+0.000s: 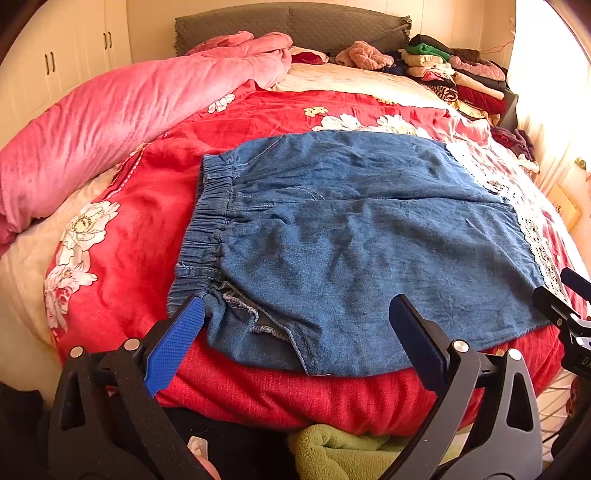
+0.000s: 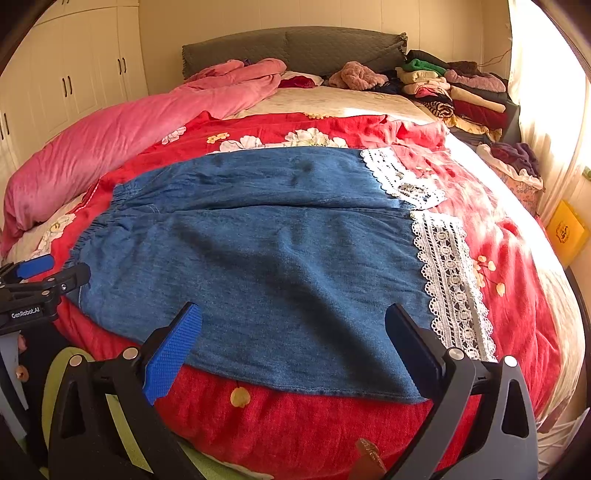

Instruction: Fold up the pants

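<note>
Blue denim pants (image 1: pixel 351 236) with white lace cuffs (image 2: pixel 448 280) lie flat on the red floral bedspread (image 1: pixel 147 206). The elastic waistband (image 1: pixel 207 221) is on the left and the legs run to the right. They also show in the right wrist view (image 2: pixel 277 251). My left gripper (image 1: pixel 299 332) is open and empty over the near edge at the waist end. My right gripper (image 2: pixel 295 339) is open and empty over the near edge by the cuffs. Each gripper shows at the edge of the other's view.
A pink quilt (image 1: pixel 110 122) lies along the left of the bed. Stacks of folded clothes (image 1: pixel 458 77) sit at the back right by the grey headboard (image 1: pixel 295 26). A green blanket (image 1: pixel 343 454) lies below the near bed edge. White wardrobes (image 2: pixel 74 74) stand at the left.
</note>
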Motion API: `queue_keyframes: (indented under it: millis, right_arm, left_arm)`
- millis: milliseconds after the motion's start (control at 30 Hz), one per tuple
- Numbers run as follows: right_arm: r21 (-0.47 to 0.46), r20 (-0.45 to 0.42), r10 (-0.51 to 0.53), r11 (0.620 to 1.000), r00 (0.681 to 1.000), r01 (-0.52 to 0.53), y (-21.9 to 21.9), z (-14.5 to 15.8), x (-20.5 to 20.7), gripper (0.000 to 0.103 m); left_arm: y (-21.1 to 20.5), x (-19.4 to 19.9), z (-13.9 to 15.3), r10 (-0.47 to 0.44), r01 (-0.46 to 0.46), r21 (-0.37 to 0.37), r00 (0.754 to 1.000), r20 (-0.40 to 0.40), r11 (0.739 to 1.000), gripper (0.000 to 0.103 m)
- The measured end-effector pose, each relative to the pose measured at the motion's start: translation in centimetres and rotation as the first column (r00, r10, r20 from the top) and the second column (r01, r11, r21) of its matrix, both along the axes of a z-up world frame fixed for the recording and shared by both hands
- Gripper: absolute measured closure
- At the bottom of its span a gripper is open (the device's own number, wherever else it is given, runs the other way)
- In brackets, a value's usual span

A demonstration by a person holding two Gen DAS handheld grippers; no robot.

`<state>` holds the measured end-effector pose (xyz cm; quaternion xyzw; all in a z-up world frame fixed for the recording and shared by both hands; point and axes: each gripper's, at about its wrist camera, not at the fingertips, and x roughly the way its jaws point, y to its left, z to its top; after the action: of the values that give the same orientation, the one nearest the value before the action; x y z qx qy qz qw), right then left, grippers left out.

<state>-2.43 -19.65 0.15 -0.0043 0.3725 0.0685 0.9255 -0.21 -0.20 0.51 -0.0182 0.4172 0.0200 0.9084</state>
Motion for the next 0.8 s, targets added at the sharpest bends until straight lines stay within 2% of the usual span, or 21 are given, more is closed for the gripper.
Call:
queue_keyframes:
  millis: [800]
  right_arm:
    - [-0.009,-0.006,0.009,1.000,1.000,-0.009,0.22,-0.05,0.24,0.004]
  left_arm:
    - [-0.03,-0.07,-0.02,0.001,-0.001,0.003,1.000,0.002,1.000,0.009]
